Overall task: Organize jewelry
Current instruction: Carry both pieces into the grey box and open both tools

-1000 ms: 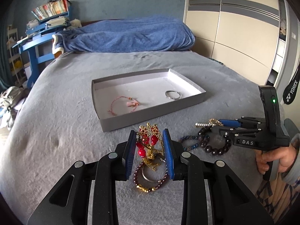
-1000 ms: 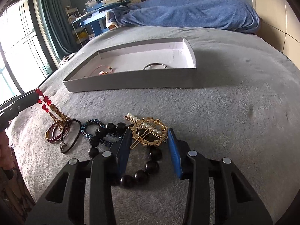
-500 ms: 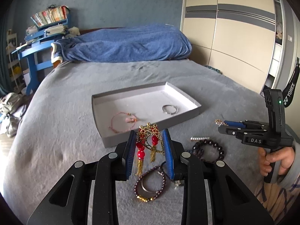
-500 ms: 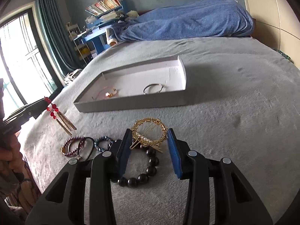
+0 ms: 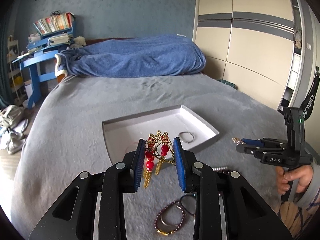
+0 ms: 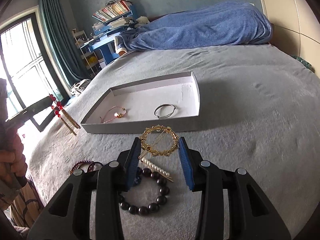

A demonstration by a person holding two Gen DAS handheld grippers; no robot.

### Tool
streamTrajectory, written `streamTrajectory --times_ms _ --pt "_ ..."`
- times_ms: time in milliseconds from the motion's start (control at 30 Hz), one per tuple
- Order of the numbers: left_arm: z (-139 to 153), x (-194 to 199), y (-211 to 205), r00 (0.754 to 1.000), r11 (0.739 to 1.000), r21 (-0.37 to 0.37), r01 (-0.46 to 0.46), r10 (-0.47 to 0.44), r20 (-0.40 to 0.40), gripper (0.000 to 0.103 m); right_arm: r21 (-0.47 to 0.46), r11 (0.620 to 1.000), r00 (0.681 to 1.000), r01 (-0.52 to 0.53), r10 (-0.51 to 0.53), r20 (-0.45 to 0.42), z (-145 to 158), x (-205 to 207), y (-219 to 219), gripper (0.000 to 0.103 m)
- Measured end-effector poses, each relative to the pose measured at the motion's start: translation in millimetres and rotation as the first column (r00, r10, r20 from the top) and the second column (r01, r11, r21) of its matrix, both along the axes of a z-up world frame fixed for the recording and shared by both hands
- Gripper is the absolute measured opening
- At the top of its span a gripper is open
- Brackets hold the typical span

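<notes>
Meanwhile, the left tool (image 5: 159, 161) is gripping a gold ornament with red beads and gold tassels (image 5: 158, 152) between its blue pads, holding it in the air above the near edge of the grey tray (image 6: 140, 128). The right tool (image 6: 159, 156) is clamping a round gold hair clip (image 6: 159, 144) between its pads, lifted just short of the tray's near wall. Inside the tray, a pink cord bracelet (image 6: 114, 114) and a silver ring bangle (image 6: 165, 111) are lying apart. Below on the grey bed (image 6: 250, 140), a dark bead bracelet (image 6: 147, 198), a pearl clip (image 6: 157, 169) and a purple bead bracelet (image 5: 169, 220) are lying near one another.
</notes>
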State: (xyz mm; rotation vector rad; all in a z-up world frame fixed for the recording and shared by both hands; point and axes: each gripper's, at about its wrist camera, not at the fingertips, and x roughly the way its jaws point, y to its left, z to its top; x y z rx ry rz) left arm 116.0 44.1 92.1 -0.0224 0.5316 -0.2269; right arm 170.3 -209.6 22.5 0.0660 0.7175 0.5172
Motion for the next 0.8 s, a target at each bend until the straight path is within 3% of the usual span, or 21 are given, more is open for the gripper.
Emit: streamTrajectory --times_ms 400,800 --pt "-6.9 41.0 -6.9 0.999 0.999 0.022 0.03 -0.03 -0.023 0.03 -0.072 0.997 1.0 -0.029 0.029 -0.003 4.1 47.2 29.3 0.038" --pt "-14.7 115.6 -19.6 0.998 0.999 0.012 0.039 -0.039 -0.049 0.03 -0.105 0.994 0.996 -0.006 -0.004 -0.09 -10.1 134.4 56.4 0.038"
